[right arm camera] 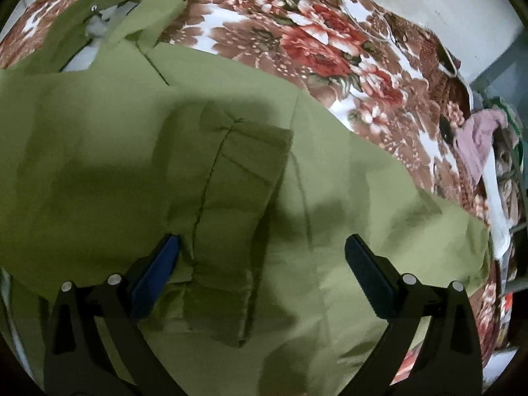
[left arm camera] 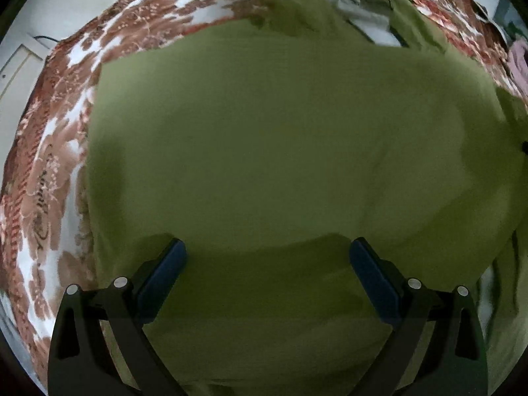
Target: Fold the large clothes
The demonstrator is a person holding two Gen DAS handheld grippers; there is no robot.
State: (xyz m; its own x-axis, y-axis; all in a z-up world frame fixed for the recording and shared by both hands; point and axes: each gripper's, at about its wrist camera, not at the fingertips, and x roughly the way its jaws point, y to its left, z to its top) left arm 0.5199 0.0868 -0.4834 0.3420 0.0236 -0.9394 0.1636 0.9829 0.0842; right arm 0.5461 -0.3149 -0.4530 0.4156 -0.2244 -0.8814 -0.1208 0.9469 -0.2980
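Note:
A large olive-green garment [left arm camera: 280, 138] lies spread on a floral bedspread [left arm camera: 52, 151]. Its collar and grey lining [left arm camera: 359, 13] are at the far end. My left gripper [left arm camera: 267, 250] is open and empty, hovering low over the smooth green cloth. In the right wrist view the same garment [right arm camera: 99, 151] shows a folded sleeve or pocket panel with seams [right arm camera: 224, 191]. My right gripper [right arm camera: 262, 247] is open and empty, its jaws straddling that panel just above it.
The floral bedspread [right arm camera: 316, 46] extends to the right and far side. A pink cloth [right arm camera: 478, 145] and white fabric [right arm camera: 495, 198] lie at the bed's right edge. A pale wall [right arm camera: 445, 3] is behind the bed.

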